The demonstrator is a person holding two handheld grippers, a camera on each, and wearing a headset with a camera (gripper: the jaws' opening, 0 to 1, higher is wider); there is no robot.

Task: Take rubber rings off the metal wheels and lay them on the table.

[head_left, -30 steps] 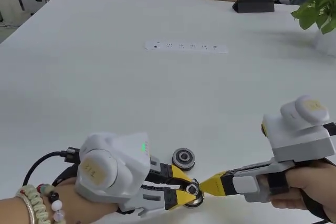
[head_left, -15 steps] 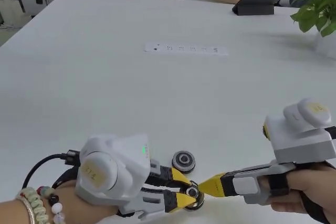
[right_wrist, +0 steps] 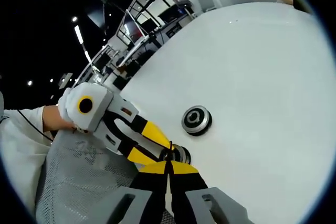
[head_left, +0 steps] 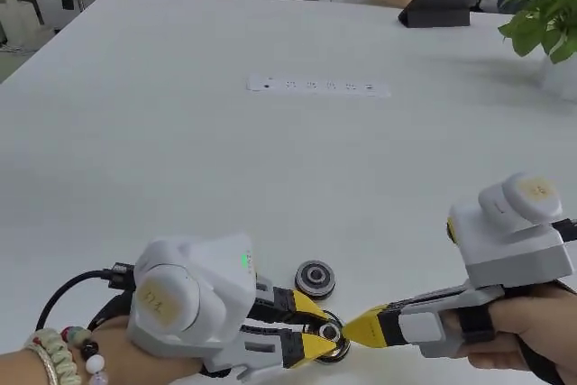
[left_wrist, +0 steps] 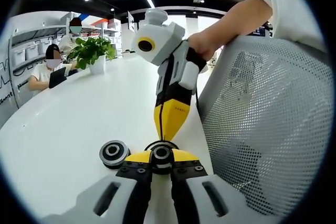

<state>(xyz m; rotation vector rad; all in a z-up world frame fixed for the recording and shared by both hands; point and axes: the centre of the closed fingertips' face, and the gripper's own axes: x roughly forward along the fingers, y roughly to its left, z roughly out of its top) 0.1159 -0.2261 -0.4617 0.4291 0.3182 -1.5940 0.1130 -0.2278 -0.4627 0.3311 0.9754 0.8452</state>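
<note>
Wheel clamped near the table's [head_left: 270, 160] front edge, ring not yet off.

Your left gripper [head_left: 317, 326] is closed on the wheel [head_left: 332, 334], which lies almost flat with its hub hole upward; being round, it has no long axis. Your right gripper [head_left: 353, 324] has its jaws pressed together at the wheel's edge. Whether they pinch the rubber ring I cannot tell. The metal is probably stiff and the ring soft and stretchy, so take the ring's outer lip. A second wheel [head_left: 315, 278] lies flat just beside.

Seemingly only the head camera drifted; right tool [head_left: 353, 329] and wheel [head_left: 331, 334] show no clear shift.
</note>
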